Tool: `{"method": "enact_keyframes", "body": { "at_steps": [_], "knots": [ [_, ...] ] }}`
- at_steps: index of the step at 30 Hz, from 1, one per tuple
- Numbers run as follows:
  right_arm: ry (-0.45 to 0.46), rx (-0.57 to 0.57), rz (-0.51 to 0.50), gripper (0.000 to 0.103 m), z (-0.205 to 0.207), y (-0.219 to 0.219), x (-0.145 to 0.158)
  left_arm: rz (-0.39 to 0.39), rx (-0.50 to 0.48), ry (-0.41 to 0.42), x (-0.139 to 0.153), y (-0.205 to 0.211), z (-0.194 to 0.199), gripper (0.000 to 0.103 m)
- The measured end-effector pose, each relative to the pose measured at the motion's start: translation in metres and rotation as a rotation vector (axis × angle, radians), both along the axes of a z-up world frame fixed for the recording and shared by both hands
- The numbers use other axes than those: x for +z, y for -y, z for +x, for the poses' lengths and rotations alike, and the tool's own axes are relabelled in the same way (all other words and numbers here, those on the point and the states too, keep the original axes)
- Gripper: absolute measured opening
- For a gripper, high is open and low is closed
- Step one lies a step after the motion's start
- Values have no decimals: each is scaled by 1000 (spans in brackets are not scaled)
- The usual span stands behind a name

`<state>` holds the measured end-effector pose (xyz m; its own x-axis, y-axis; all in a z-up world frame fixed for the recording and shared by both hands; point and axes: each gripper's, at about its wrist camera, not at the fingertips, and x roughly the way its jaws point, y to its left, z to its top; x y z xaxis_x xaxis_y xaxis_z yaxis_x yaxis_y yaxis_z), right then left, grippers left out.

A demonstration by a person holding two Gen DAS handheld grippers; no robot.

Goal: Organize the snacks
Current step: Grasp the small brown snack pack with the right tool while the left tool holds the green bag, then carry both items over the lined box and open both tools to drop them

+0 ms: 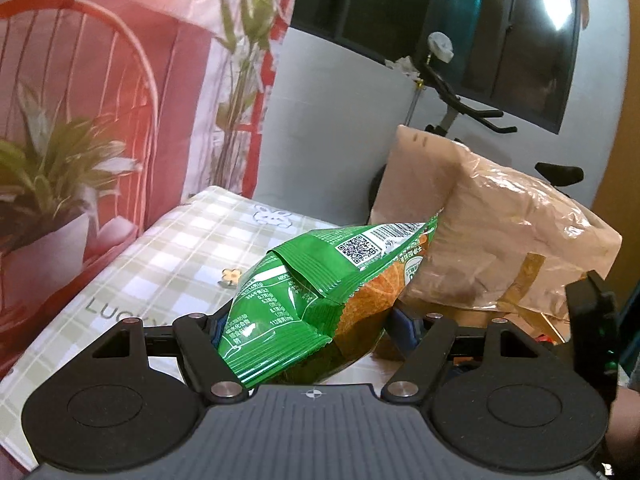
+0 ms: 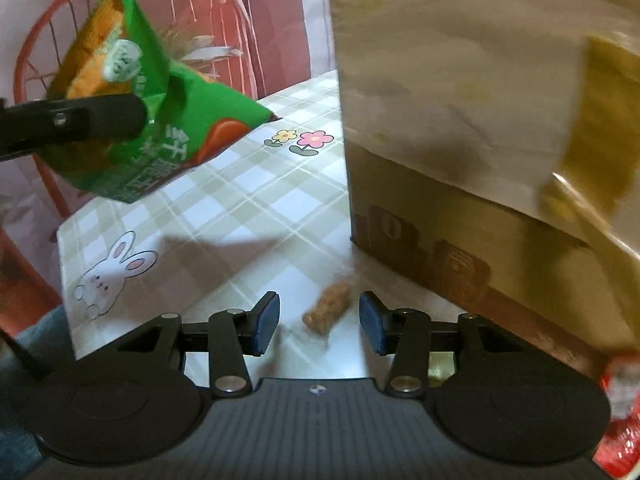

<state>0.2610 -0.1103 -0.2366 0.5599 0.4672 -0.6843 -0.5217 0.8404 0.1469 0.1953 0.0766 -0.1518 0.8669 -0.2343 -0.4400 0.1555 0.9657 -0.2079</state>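
The tabletop (image 2: 256, 208), covered with a green-and-white checked cloth printed with a rabbit and flowers, carries a brown cardboard box (image 2: 460, 240) with a crinkled tan plastic bag (image 1: 500, 232) over its top. The left wrist view alone shows a window and an exercise bike behind the box. The right wrist view alone shows the box's printed side wall, a red-and-white packet (image 2: 622, 412) at the right edge, and a small brown snack piece (image 2: 326, 310) lying on the cloth.

The left tool (image 1: 308, 328) is clamped on a green foil snack bag with orange print (image 1: 320, 292); the bag fills the gap between its blue pads and is raised clear of the tabletop, its far end near the tan plastic bag. In the right wrist view the same bag (image 2: 160, 120) hangs at upper left, pinched by a black finger.

The right tool (image 2: 318, 320) stands partly open and holds nothing. The brown snack piece lies on the cloth between the blue pads, touching neither.
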Motion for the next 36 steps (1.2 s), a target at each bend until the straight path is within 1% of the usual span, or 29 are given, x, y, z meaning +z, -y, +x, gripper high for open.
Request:
{"method": "enact_keyframes", "body": {
  "at_steps": [4,6,8,9,14,17,19,21,25,31,33,36],
  "knots": [
    [-21,-22,-16,40,9,-6,-7,-2,8,-12,-3,1,-3,76],
    [-6,-32,-27,37,6,-8,-9,-4,4,-21,-5,3,-3,76],
    [5,-40,-25,20,3,-5,-10,-2,-1,-28,-6,5,-2,76],
    [5,-44,-18,19,3,-3,-10,0,-4,-29,-7,7,-2,76],
    [31,-81,45,18,-14,17,-5,5,-18,-31,-5,11,-4,76],
    [79,-82,99,19,-26,26,8,-2,-21,-26,2,9,-4,76],
    [134,-61,141,18,-35,33,21,-11,-21,-10,13,8,-4,76],
    [214,-40,165,18,-46,41,37,-16,-21,21,27,7,-3,76],
    [335,-26,242,18,-60,62,73,-34,-38,109,67,9,-1,76],
    [484,-57,344,18,-68,99,129,-44,-117,242,125,35,13,76],
    [509,-83,342,19,-62,110,143,-35,-151,270,140,53,24,76],
    [526,-167,307,19,-47,130,159,-16,-210,286,151,84,45,76]
  ]
}}
